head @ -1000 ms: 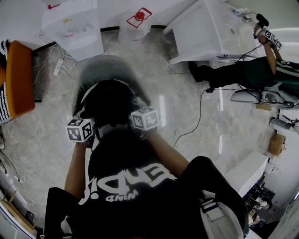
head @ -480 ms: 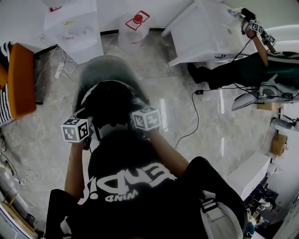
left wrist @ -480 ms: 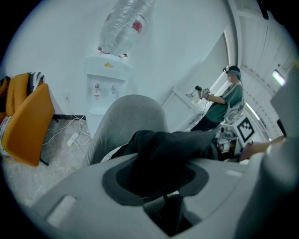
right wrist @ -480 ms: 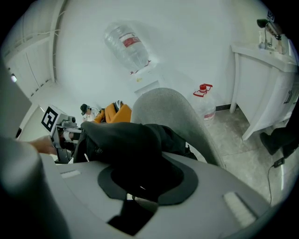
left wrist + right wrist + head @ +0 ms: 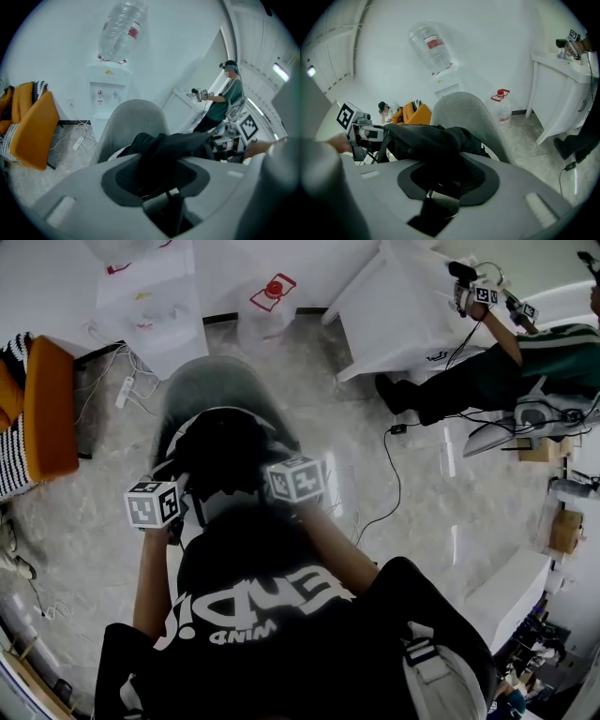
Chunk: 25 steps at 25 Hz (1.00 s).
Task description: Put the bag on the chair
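Marble floor (image 5: 75, 521) is seen under grey chair (image 5: 202, 385). Black bag (image 5: 220, 442) is laid on chair seat. L claw (image 5: 157, 178) & R claw (image 5: 447, 180) are being opened at chair front, bag fabric btw jaws, released.

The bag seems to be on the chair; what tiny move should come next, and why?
Probably draw the left gripper and right gripper straight back: the bag rests on the grey chair, and their fingers are opening with fabric between them.

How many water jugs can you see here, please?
2. One jug sits upturned on the dispenser; the other jug stands on the floor near it. More may be hidden.
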{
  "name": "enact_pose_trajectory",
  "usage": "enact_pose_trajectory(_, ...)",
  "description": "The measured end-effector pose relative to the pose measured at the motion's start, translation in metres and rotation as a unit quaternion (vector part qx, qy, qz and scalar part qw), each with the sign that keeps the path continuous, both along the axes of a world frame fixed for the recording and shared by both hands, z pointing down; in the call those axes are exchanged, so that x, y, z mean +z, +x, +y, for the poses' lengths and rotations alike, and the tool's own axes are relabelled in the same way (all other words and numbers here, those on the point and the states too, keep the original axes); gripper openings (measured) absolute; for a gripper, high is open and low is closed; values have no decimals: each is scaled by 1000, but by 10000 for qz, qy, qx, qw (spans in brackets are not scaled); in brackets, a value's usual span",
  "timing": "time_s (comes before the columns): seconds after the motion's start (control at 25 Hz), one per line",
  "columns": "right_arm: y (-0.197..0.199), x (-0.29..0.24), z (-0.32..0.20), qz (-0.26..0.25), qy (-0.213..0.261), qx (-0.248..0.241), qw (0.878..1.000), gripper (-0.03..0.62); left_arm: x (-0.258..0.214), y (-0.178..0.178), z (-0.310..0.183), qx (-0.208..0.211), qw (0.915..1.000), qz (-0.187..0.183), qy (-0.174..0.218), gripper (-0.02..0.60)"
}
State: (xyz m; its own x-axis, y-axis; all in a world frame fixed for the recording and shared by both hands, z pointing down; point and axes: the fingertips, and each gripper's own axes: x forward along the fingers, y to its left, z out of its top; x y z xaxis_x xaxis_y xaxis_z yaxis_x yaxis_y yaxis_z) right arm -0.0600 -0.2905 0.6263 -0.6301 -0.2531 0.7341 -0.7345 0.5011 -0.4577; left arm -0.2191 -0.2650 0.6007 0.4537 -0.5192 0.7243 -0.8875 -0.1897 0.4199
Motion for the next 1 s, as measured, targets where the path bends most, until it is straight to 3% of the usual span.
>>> enact_pose_trajectory(0.52,15,-18,24,173,78,17,9998,106,-24,1,26,112,9997,-132,152,155)
enact_pose_trajectory(0.72,10,-60,14,-210,523,226,9982,92,-65,9,21,28,9967,476,659,152)
enact_pose_trajectory(1.0,-7,-117,7,-828,1103,303,9900,84,-109,15,7,241,9896,392,1364,141)
